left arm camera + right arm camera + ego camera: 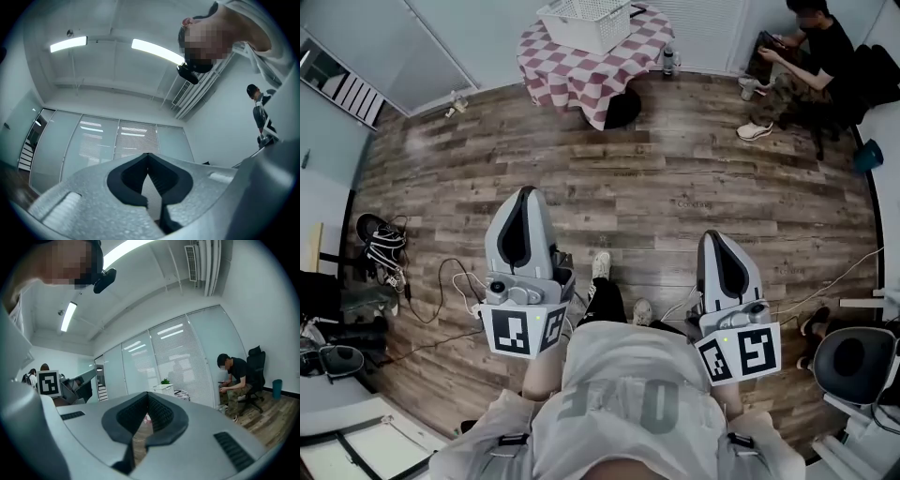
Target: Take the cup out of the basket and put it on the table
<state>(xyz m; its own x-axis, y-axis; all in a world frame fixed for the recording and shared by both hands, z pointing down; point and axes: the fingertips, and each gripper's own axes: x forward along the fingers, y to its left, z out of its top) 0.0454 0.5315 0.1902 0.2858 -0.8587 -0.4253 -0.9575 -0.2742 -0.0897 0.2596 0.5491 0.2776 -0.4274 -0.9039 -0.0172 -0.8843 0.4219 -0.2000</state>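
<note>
Head view: the round worktop (572, 73) with its checked cloth is seen far across the wooden floor (675, 178), and the white basket (586, 21) stands on it, toward its far side. The cup cannot be made out and is judged to lie hidden inside the basket. Both tools are held well apart from the worktop, close to the person's body. The left hand-held gripper (525, 193) is placed nearer to the worktop and more nearly in line with it, while the right hand-held gripper (716, 236) is set off to the worktop's right. Each is seen with its jaws closed together and nothing between them. The basket's long axis appears to run across the line of approach. Open floor lies before the worktop. A bottle (668, 62) stands just beside the worktop's right edge, and a seated person (802, 52) is found well to its right. A straight approach is therefore judged clear, with the jaws to be opened before the basket's rim is reached.
</note>
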